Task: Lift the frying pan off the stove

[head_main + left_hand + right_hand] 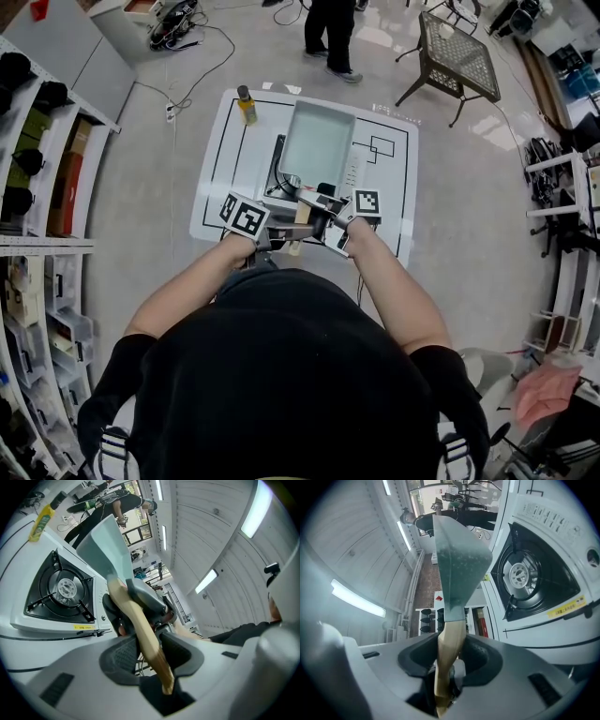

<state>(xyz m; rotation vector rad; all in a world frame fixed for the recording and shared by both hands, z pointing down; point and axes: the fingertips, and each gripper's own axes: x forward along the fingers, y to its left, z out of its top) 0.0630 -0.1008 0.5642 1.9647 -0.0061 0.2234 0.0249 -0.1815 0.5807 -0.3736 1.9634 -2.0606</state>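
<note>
As left claw (145,651) and right claw (449,656) grip pan (319,141), forearms (183,286) converge

L claw (149,651) & R claw (450,656) both clamped.

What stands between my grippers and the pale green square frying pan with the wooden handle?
Nothing visible. The left gripper and right gripper both clamp the wooden handle directly, and the frying pan hangs clear of the white gas stove.

No legible text found. Yellow sticker (84,627) on stove (28,620) front: print too small. Bottle (40,524) label unreadable.
</note>
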